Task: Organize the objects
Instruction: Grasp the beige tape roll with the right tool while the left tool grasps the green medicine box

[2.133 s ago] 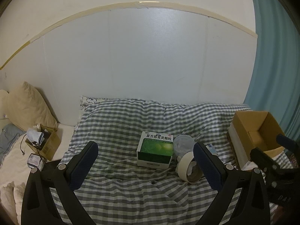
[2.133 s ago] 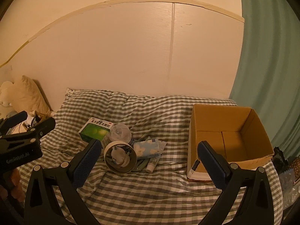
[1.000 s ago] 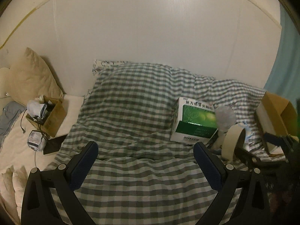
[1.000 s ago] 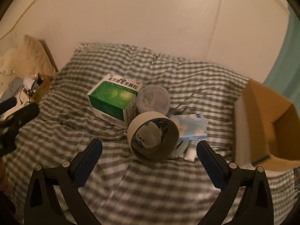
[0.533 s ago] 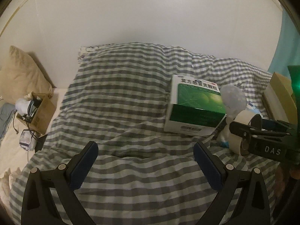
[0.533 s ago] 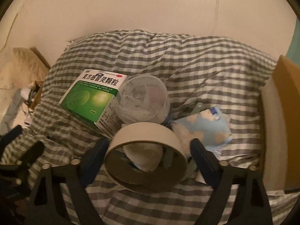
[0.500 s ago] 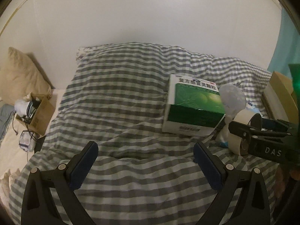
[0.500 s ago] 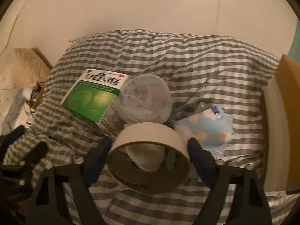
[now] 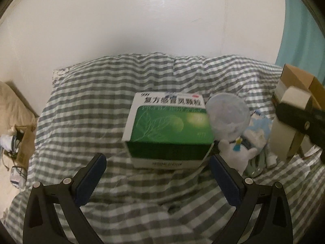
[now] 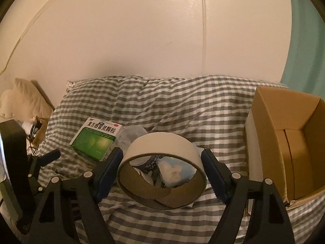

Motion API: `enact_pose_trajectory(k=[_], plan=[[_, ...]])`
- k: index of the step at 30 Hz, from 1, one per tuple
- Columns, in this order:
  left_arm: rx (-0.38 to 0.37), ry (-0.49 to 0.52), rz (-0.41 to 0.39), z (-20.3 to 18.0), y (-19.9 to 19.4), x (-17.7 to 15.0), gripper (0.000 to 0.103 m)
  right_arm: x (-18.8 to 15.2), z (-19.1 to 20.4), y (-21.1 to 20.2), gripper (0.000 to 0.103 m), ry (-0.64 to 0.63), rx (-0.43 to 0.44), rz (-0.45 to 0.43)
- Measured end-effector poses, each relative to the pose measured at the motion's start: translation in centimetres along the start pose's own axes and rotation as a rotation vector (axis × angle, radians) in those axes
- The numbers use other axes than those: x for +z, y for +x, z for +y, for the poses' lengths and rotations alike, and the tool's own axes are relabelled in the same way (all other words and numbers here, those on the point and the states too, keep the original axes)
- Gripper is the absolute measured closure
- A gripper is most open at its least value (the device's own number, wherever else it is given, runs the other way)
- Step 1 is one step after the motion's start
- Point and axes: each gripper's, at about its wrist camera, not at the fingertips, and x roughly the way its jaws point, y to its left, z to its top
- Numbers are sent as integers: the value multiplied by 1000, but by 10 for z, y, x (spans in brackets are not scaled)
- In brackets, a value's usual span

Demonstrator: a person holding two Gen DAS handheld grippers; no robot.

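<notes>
A green and white medicine box (image 9: 168, 126) lies on the checked duvet (image 9: 85, 109), just ahead of my left gripper (image 9: 157, 158), which is open and clear of it. Right of the box are a clear lidded cup (image 9: 227, 116), a white plush toy (image 9: 235, 154) and a blue tissue pack (image 9: 260, 122). My right gripper (image 10: 161, 152) is shut on a cream tape roll (image 10: 162, 144), one pad on each side, holding it above the bed. The box (image 10: 97, 140) and cup (image 10: 132, 134) show behind the roll. The open cardboard box (image 10: 284, 142) stands to the right.
A white wall (image 9: 162, 30) backs the bed and a teal curtain (image 10: 304, 40) hangs at the right. At the far left are a beige pillow (image 9: 12, 105) and a small carton of clutter (image 9: 22, 142). My left gripper's body (image 10: 30, 172) shows in the right wrist view.
My left gripper came closer to the green box, which now fills the space ahead of its fingers. My right gripper closed on the tape roll and raised it off the duvet.
</notes>
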Motion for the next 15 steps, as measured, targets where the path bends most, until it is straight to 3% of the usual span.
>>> enact_pose_trajectory(k=[15], plan=[[-43, 41, -14, -8, 30, 18, 3, -6, 1, 11, 24, -2, -34, 30]])
